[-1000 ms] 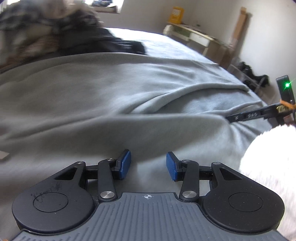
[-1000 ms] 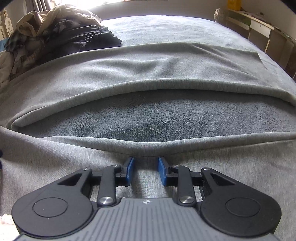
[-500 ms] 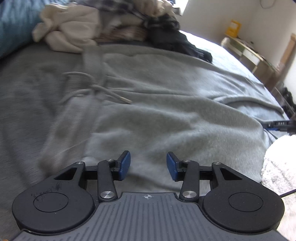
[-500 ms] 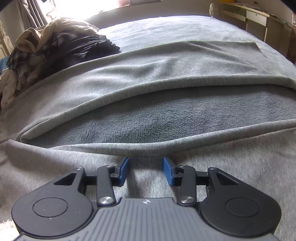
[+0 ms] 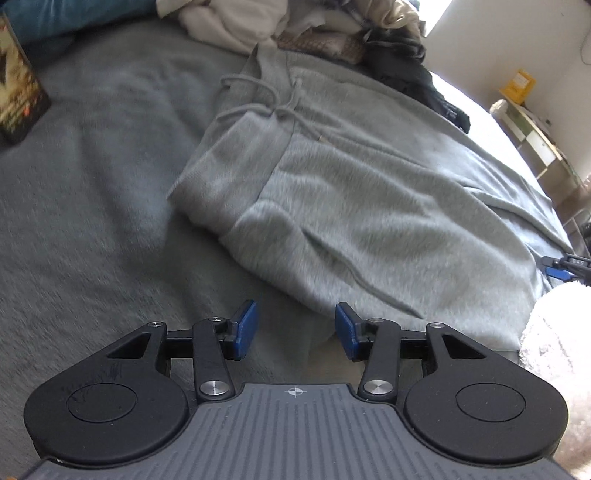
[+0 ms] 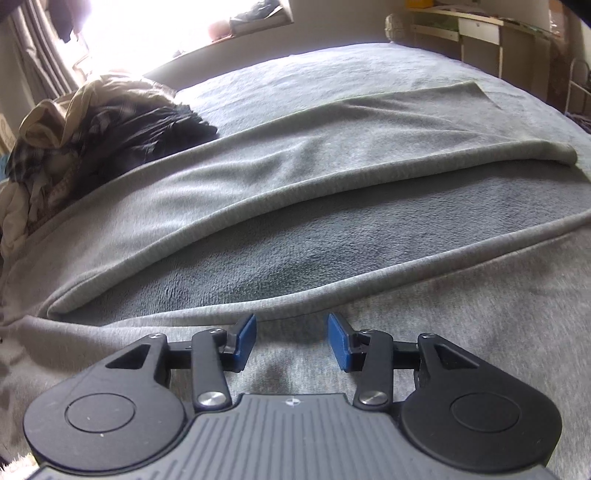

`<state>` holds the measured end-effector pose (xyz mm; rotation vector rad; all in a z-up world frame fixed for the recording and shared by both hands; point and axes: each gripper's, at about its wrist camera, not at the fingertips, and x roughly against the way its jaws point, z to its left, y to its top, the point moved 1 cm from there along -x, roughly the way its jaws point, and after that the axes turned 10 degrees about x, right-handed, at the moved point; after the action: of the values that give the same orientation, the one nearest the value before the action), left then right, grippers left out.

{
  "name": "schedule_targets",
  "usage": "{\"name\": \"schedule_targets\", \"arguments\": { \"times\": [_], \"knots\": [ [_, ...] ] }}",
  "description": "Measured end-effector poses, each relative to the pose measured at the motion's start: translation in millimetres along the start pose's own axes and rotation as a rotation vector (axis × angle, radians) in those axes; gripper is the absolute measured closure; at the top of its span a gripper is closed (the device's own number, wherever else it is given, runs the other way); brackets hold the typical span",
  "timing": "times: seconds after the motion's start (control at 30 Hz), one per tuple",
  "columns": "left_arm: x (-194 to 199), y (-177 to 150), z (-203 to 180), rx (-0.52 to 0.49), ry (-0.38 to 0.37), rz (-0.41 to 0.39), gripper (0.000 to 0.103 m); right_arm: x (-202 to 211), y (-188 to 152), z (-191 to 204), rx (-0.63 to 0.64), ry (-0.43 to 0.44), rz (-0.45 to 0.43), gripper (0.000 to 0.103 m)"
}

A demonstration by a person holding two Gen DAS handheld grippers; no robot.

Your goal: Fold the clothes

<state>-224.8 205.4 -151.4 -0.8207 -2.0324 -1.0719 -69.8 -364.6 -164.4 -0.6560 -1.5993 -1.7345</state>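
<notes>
Grey sweatpants (image 5: pixel 369 206) lie spread on the grey bed blanket (image 5: pixel 92 221), with the drawstring waistband (image 5: pixel 266 107) at the far left. My left gripper (image 5: pixel 295 328) hovers at the near edge of the pants' hip. Its jaws are opening slightly and nothing is between the blue pads. In the right wrist view, the far leg (image 6: pixel 295 173) and the near leg (image 6: pixel 461 295) run across, with blanket (image 6: pixel 332 240) showing between them. My right gripper (image 6: pixel 291 339) is over the near leg, jaws opening and pads off the cloth. It also shows as the right gripper (image 5: pixel 554 266) at the left view's right edge.
A pile of mixed clothes (image 5: pixel 314 22) sits beyond the waistband, and the same clothes pile (image 6: pixel 92 122) appears at the far left of the right view. A dark box (image 5: pixel 18 85) stands at the left. Something white and fluffy (image 5: pixel 554 362) is at the near right. A desk (image 6: pixel 461 26) stands past the bed.
My left gripper has swept left along the pants, from the legs to the waistband and drawstring, and rolled. My right gripper's jaws have widened over the near leg, hardly shifting.
</notes>
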Motion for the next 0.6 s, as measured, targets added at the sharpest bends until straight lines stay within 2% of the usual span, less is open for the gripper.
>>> {"name": "schedule_targets", "arguments": {
  "times": [0.17,0.47,0.6],
  "knots": [
    [-8.2,-1.9,-0.1,0.004,0.005,0.0,0.055,6.9,-1.1,-6.6,-0.046,-0.004,-0.02,0.056],
    [-16.9,-2.4,-0.9,0.016,0.002,0.008,0.044,5.2,-1.7,-6.3,-0.046,-0.019,-0.01,0.056],
    [-17.9,-3.2,-3.9,0.004,0.001,0.011,0.035,5.5,-2.1,-6.9,-0.05,-0.023,-0.009,0.056]
  ]
}}
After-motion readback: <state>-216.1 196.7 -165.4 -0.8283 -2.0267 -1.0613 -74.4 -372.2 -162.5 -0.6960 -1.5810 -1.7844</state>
